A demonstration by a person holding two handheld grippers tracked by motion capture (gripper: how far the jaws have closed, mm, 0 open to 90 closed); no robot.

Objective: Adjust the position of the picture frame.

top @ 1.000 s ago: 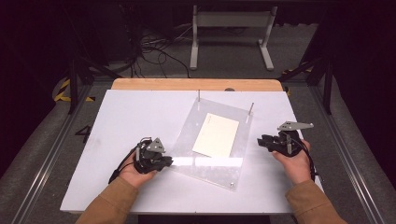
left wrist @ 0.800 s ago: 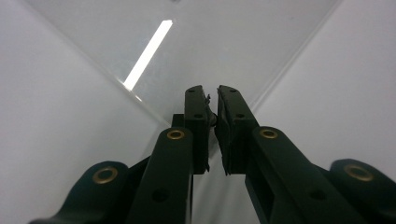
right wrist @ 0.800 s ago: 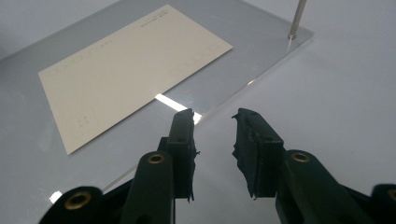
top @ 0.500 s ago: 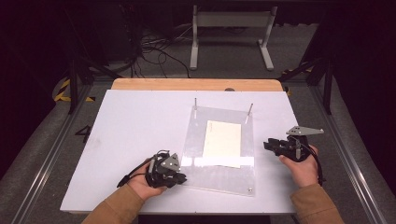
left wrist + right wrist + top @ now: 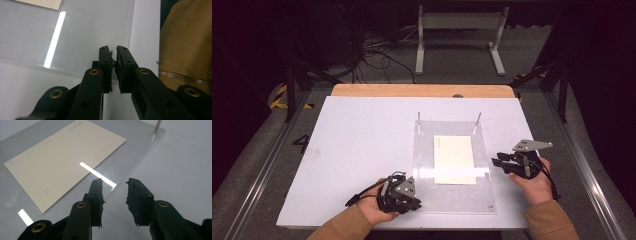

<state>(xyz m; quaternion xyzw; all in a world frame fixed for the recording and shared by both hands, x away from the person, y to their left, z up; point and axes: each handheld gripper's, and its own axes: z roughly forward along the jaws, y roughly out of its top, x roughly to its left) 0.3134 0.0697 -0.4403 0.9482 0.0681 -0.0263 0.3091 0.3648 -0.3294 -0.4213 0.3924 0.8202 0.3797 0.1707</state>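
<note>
A clear acrylic plate [image 5: 452, 197] lies flat on the white table [image 5: 362, 140], its edges square to the table's. A cream printed card [image 5: 454, 159] lies within its outline. My left gripper [image 5: 414, 201] is at the plate's near-left corner. In the left gripper view the jaws [image 5: 113, 48] stand closed to a thin slit astride that corner of the plate [image 5: 87, 25], which hides what the pads pinch. My right gripper [image 5: 496, 162] is at the plate's right edge. Its jaws [image 5: 113, 181] are open, the plate's edge [image 5: 135, 157] runs between them untouched, and the card [image 5: 62, 162] lies just beyond.
Two thin metal pins [image 5: 419, 120] [image 5: 478, 119] stand upright at the plate's far corners. A small screw [image 5: 488, 205] marks the near-right corner. A wooden strip [image 5: 422, 90] borders the table's far side. A white metal stand [image 5: 459, 30] and cables lie on the floor beyond.
The plate has swung from skewed to square with the table, its near-left corner travelling right and toward me with the left gripper. The right hand has barely shifted.
</note>
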